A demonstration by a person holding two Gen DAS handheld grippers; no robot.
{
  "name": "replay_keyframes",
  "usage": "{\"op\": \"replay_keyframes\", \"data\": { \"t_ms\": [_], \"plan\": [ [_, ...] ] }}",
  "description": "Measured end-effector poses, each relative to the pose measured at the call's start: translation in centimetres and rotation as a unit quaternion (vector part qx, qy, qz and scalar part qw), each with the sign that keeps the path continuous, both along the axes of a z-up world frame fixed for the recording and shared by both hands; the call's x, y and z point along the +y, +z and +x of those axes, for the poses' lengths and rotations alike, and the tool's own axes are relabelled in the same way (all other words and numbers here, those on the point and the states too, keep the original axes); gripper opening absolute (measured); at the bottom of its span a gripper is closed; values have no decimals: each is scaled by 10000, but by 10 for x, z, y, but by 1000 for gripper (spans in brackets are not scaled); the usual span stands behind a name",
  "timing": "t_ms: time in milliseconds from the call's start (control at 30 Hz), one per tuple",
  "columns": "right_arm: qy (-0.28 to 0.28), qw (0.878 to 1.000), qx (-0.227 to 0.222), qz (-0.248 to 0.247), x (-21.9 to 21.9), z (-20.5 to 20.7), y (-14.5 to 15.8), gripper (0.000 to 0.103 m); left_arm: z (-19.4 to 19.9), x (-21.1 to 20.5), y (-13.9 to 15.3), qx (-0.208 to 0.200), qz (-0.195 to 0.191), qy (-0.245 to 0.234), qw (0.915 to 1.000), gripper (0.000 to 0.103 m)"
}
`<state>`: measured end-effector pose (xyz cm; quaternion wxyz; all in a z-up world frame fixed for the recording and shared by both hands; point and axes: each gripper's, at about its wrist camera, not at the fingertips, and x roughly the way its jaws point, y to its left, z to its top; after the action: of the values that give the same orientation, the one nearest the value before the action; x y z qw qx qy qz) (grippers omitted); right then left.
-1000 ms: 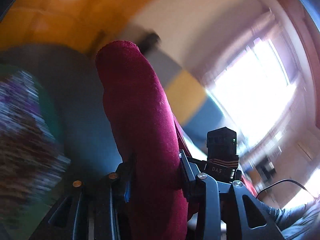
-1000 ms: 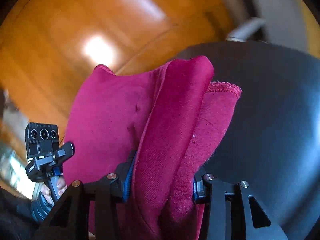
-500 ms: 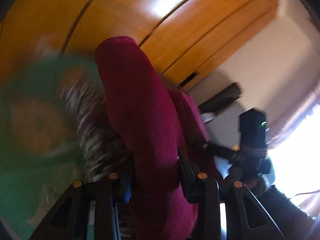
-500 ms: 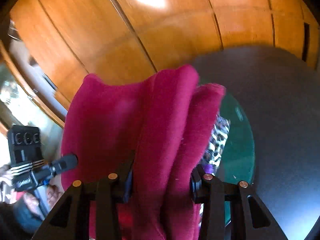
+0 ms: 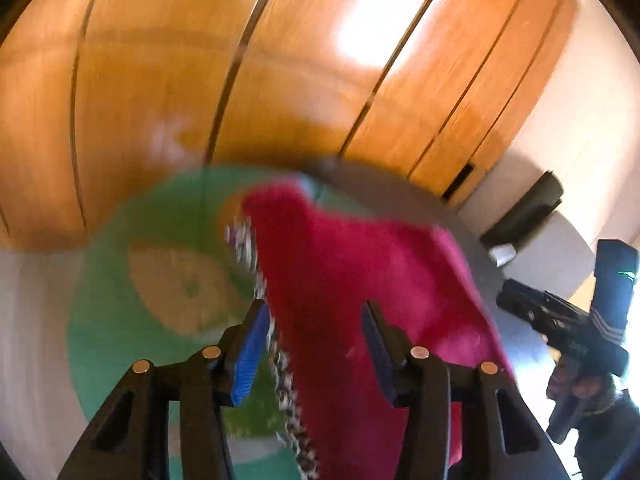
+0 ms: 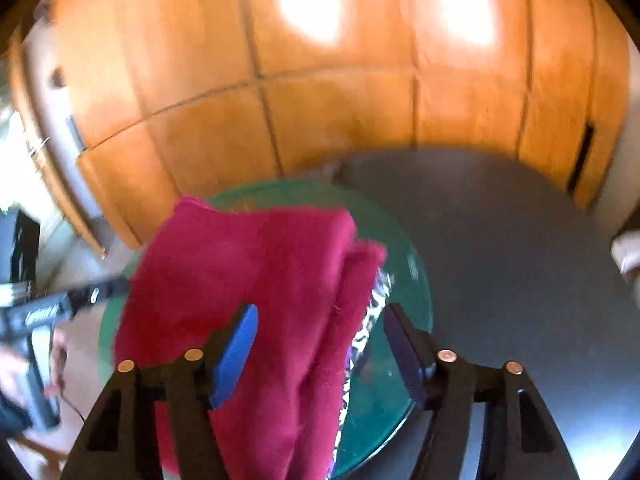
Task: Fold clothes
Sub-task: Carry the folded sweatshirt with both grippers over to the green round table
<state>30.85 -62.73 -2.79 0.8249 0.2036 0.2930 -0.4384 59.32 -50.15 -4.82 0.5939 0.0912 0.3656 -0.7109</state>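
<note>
Landmark: green round mat point(image 6: 404, 364) on the dark table point(image 6: 520, 248).
Red cloth point(image 6: 256, 280): folded in layers, draped over a patterned garment point(image 6: 374, 316) on the mat.
Left gripper point(image 5: 312, 344): jaws apart, cloth between them, not clamped.
Right gripper point(image 6: 320, 340): jaws apart around the cloth's edge.
Step, judged: setting down the folded piece on the mat.
Next, judged: backing both grippers clear without dragging the layers open.

Left gripper point(image 5: 314, 340), seen from its own wrist camera, with both fingers spread wide apart. Right gripper point(image 6: 320, 338) likewise spread wide, blue pads point(image 6: 236, 350) facing inward. Each gripper appears at the edge of the other's view, gripped by a hand point(image 5: 588, 390).
</note>
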Motion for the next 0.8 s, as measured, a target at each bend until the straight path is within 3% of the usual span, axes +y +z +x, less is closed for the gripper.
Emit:
{"op": "replay_keyframes", "data": {
  "t_ms": [67, 133, 200, 267, 300, 467, 667, 800],
  "plan": [
    [436, 9990, -38, -50, 10, 12, 10, 42, -13, -4, 6, -10, -161, -188, 9997, 53],
    [675, 9976, 108, 55, 15, 25, 2, 33, -29, -16, 1, 100, 29, -440, 9990, 53],
    [747, 9960, 428, 253, 13, 36, -19, 28, -48, -31, -15, 15, 552, -512, 9972, 53],
    [386, 9941, 801, 618, 1, 31, -46, 23, -56, -47, -33, -47, 924, -518, 9944, 52],
    [241, 9945, 759, 677, -2, 27, -54, 19, -60, -53, -41, -76, 1073, -522, 9928, 51],
    [-241, 9959, 441, 749, -8, 15, -75, 19, -68, -57, -40, -273, 1112, -277, 9930, 51],
    [-450, 9949, 636, 647, 15, 30, -59, 19, -76, -47, -25, -626, 1062, -98, 9923, 52],
    [-638, 9939, 806, 409, 37, 38, -41, 22, -83, -42, -7, -1193, 997, 275, 9875, 56]
  ]
}}
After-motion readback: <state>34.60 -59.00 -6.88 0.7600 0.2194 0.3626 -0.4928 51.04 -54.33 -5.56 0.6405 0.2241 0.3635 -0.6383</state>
